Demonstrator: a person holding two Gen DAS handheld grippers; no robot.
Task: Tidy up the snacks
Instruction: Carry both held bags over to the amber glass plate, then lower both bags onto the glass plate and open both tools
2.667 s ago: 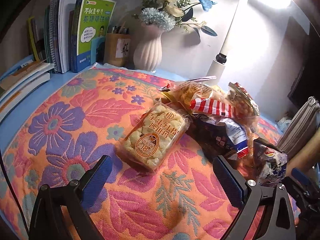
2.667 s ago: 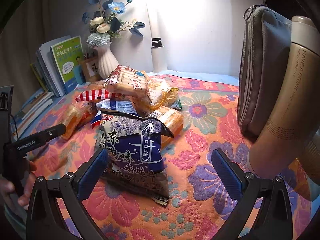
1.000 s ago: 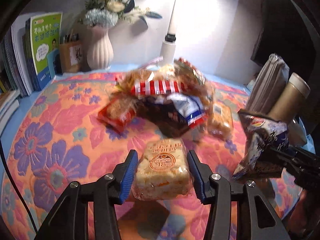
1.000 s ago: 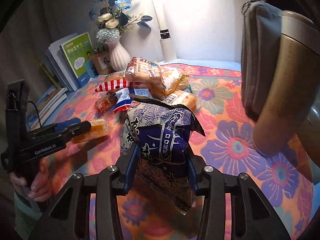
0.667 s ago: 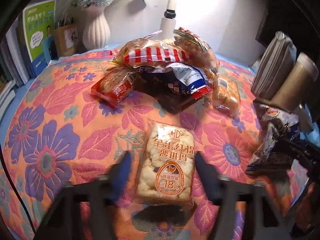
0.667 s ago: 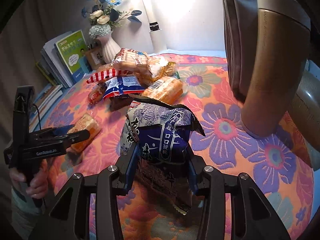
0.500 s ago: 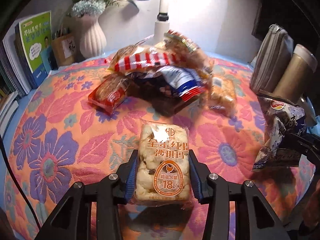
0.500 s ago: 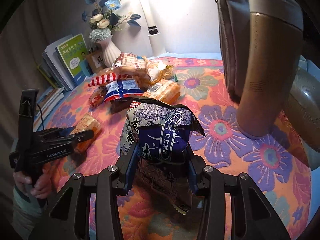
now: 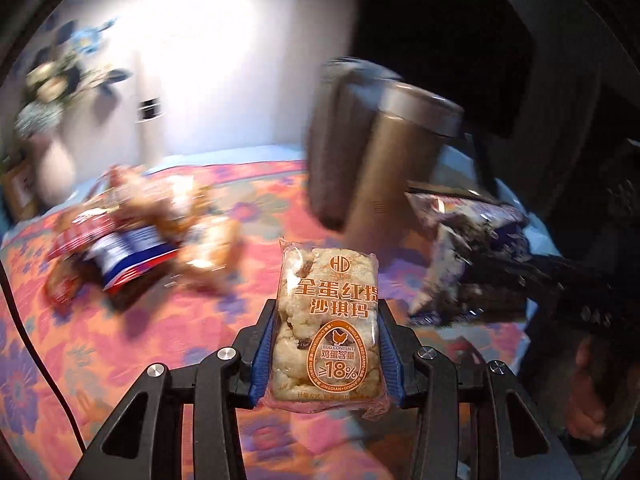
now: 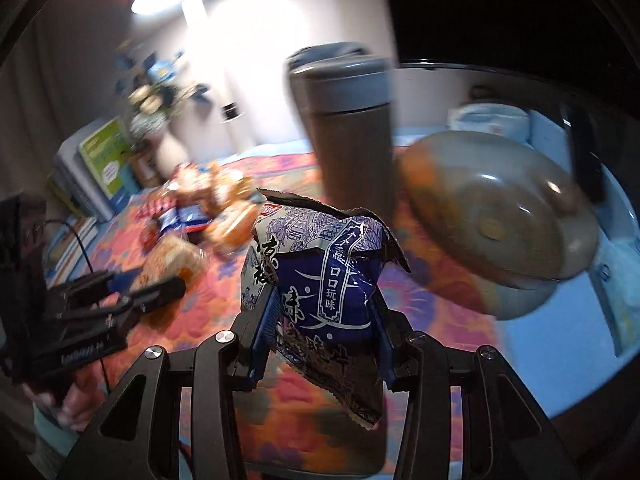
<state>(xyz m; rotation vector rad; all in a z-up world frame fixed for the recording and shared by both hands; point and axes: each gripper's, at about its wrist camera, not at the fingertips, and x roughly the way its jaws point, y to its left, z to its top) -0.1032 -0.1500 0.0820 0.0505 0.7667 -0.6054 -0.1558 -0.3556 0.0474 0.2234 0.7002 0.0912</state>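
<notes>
- The left tongs [image 9: 326, 346] are clamped on the flanks of a clear-wrapped egg pastry pack [image 9: 327, 322]. Their jaws have just been closing in on it, and it is carried clear of the floral cloth [image 9: 120, 352] on the worktop.
- That pack looks light, a crumbly block in slick film. Side pressure on its lower half suits it; a harder squeeze would likely crush the cake.
- The right tongs [image 10: 324, 338] are closed narrowly on a dark blue snack bag [image 10: 320, 292], pinched at its lower middle, torn top edge upward, also held above the cloth.
- The bag looks soft and crinkly, mostly air, so it gives under the jaws and could slide. A pinch low on the body seems safer than one at the seam.
- Beyond it, toward the worktop's right edge, stand a brown flask [image 10: 352, 128] and a grey-brown bowl-like vessel [image 10: 500, 220].
- Farther left lies the blurred pile of remaining snacks [image 9: 132, 224], near the far edge.
- At the far left corner are a vase of flowers [image 10: 160, 120] and books [image 10: 104, 160].
</notes>
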